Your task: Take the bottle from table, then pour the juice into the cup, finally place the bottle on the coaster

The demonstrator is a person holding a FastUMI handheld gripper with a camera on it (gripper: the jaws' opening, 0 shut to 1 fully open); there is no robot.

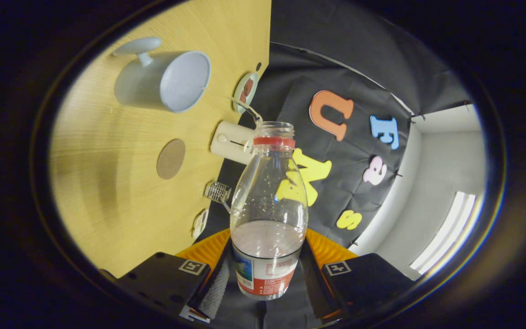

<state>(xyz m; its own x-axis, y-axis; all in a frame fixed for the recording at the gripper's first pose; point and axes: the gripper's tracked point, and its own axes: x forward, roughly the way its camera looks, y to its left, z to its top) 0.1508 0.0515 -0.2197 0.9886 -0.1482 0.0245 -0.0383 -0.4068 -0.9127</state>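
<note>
Gripper view shows me my gripper (pixel 266 278) clamped on the bottle (pixel 268 214), both fingers pressing its labelled base, so the pickup is done. It is rolled on its side, uncapped, with the desk (pixel 107 183) off to its left. Liquid remains inside. Whether the cup (pixel 165 82) holds any I cannot tell. The coaster (pixel 170 158) lies bare, so placing remains.
</note>
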